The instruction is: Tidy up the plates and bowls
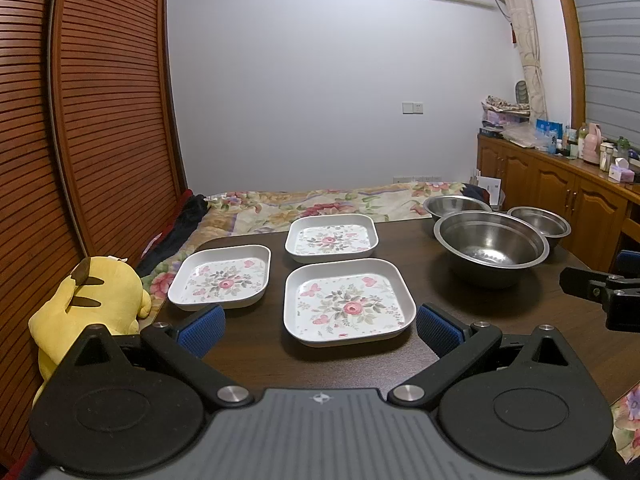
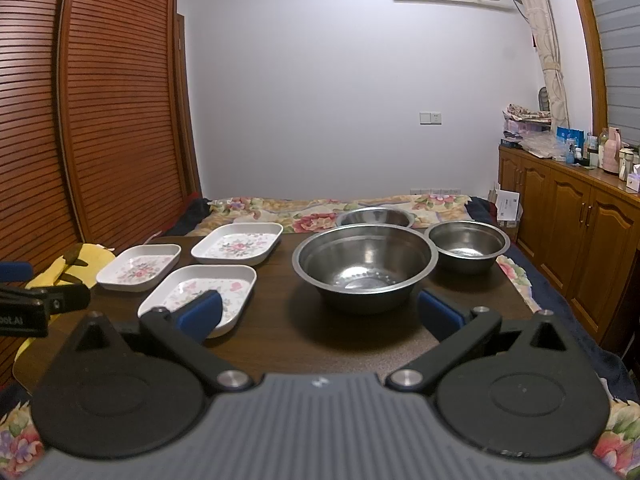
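Grippers first: we see the left hand-held gripper (image 1: pixel 320 328) spread wide with nothing between its blue pads (image 1: pixel 202 330), hovering low over the near edge of the desk (image 1: pixel 460 292). It is lined up on the near plate (image 1: pixel 348 304), which sits between the pads in this view but is not touched. Right hand-held gripper (image 2: pixel 318 314) is likewise wide open and empty, aimed at the big bowl (image 2: pixel 364 264).

Layout, left wrist view: three square floral plates lie flat and apart on the left half of the desk, namely the near plate, the left plate (image 1: pixel 220 276) and the far plate (image 1: pixel 331 238). Three steel bowls stand upright on the right half: the big bowl in front, the small bowl (image 2: pixel 466 245) just beside it to the right, the rear bowl (image 2: pixel 374 217) behind it at the far edge. Nothing is stacked yet, so we judge the task to be at its start.

Handling notes (judgement):
- Plates look like light, stiff melamine with a raised, slightly flared rim. Best hold is a pinch across the rim wall at the near edge. The glossy surface may slip, and a one-edge grip will let the plate tilt.
- Bowls are thin steel, stiff, light for their bulk and smooth. Pinch the rolled lip, one pad inside and one outside. We expect swinging, and clatter when nesting.
- The rear bowl stands close to the far edge, with the bed (image 1: pixel 320 200) beyond it; a nudge could push it off.
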